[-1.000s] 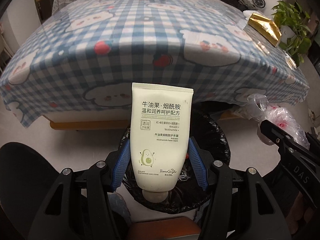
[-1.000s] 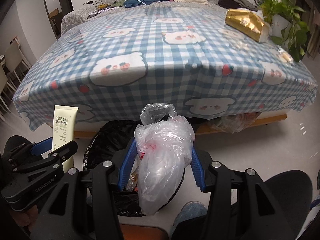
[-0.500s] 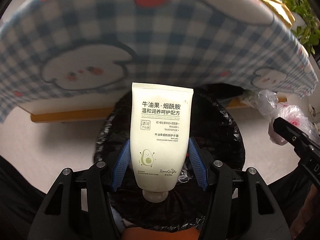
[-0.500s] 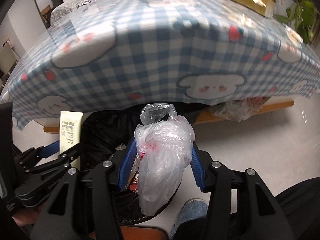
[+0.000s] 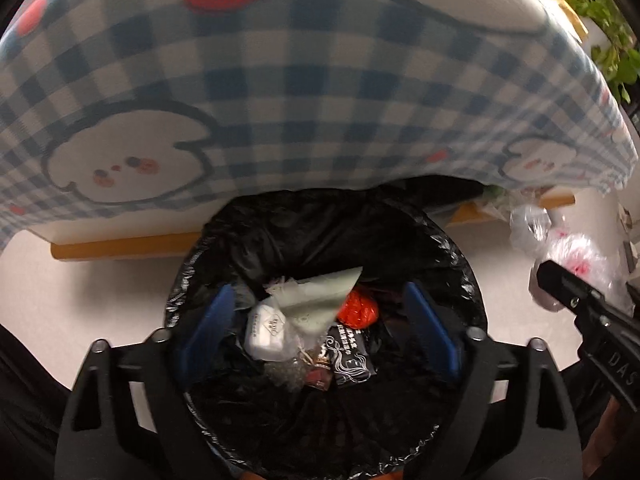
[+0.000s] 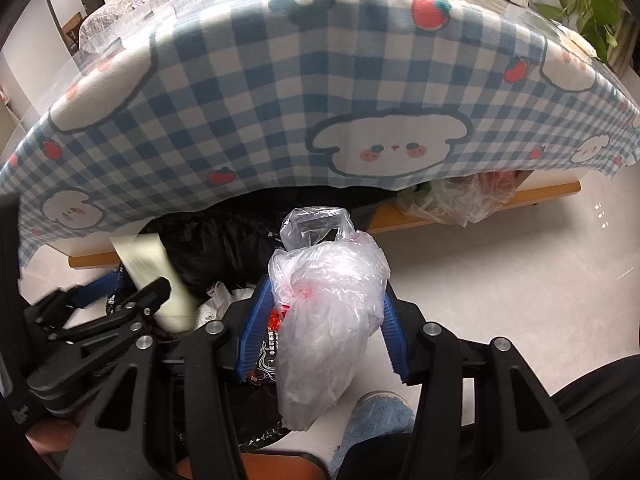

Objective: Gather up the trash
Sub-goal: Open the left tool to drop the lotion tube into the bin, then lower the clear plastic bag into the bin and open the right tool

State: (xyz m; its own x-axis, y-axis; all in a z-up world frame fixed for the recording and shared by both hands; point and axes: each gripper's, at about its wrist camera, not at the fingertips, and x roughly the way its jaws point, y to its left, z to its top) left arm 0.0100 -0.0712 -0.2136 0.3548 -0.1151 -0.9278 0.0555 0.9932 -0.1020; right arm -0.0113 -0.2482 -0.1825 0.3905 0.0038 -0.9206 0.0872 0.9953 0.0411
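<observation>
My left gripper (image 5: 316, 320) is open and empty, right above a bin lined with a black bag (image 5: 460, 264). The pale hand-cream tube (image 6: 154, 276) shows blurred in the right wrist view, tilted at the bin's edge beside the left gripper's fingers (image 6: 140, 300). Inside the bin lie a white packet (image 5: 266, 330), a red wrapper (image 5: 358, 312) and a dark packet (image 5: 348, 356). My right gripper (image 6: 320, 320) is shut on a clear plastic bag (image 6: 324, 320) with red bits inside, held at the bin's right side; it also shows in the left wrist view (image 5: 568, 256).
A table with a blue checked cloth (image 5: 280, 80) hangs over the far side of the bin. More crumpled plastic (image 6: 460, 196) lies under the table on the right. A potted plant (image 6: 592, 8) stands far right. A blue slipper (image 6: 376, 416) is near the right gripper.
My left gripper has opened and let go of the hand-cream tube over the bin. Both grippers have come lower and closer to the bin.
</observation>
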